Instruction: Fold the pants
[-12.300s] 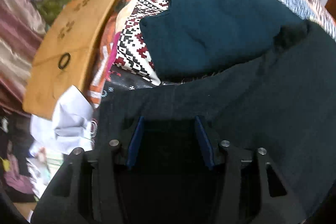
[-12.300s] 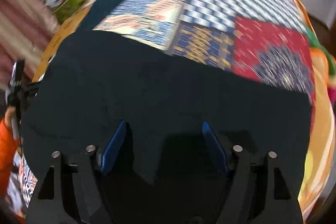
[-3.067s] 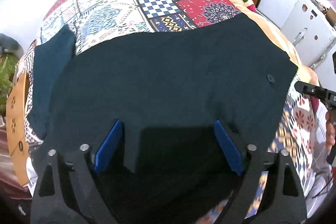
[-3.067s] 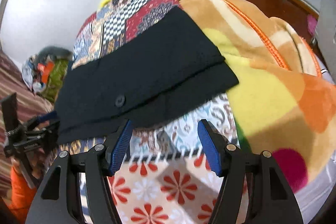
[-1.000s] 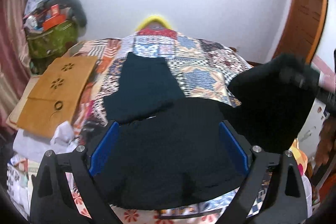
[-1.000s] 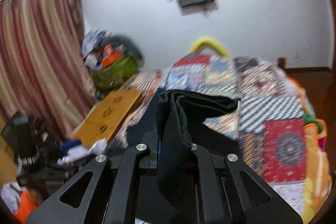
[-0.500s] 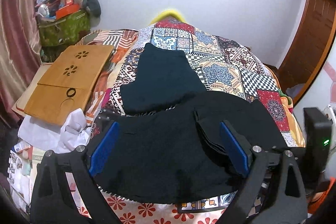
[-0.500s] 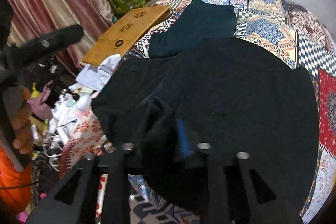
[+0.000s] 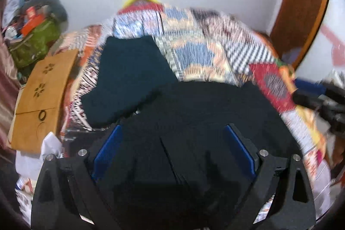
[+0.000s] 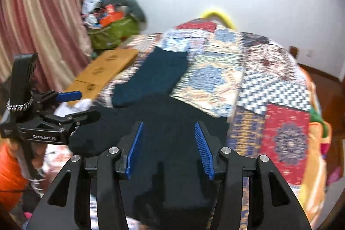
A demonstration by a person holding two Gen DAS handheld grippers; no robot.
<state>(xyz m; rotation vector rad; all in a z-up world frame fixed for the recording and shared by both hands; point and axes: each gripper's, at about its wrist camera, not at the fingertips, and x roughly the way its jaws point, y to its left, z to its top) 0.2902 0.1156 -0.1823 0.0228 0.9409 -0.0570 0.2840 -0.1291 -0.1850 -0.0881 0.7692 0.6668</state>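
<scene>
The black pants (image 9: 194, 118) lie folded on the patchwork quilt at the near edge of the bed; they also show in the right wrist view (image 10: 172, 122). My left gripper (image 9: 172, 139) is open and empty, with its blue pads (image 9: 239, 146) over the pants. My right gripper (image 10: 168, 143) is open and empty just above the same pants. The left gripper also shows at the left of the right wrist view (image 10: 71, 107), and the right gripper shows blurred at the right edge of the left wrist view (image 9: 312, 94).
A folded dark teal garment (image 9: 127, 79) lies on the quilt (image 9: 204, 51) beyond the pants. A wooden lap tray (image 9: 41, 96) and white cloth (image 9: 51, 146) sit at the bed's left. A green bag with clutter (image 10: 112, 29) stands by the curtain (image 10: 38, 14). A door (image 9: 301, 14) is at the right.
My right gripper, which was shut on a fold of the pants, has laid it down, let go and opened. Both grippers have moved closer over the folded pants.
</scene>
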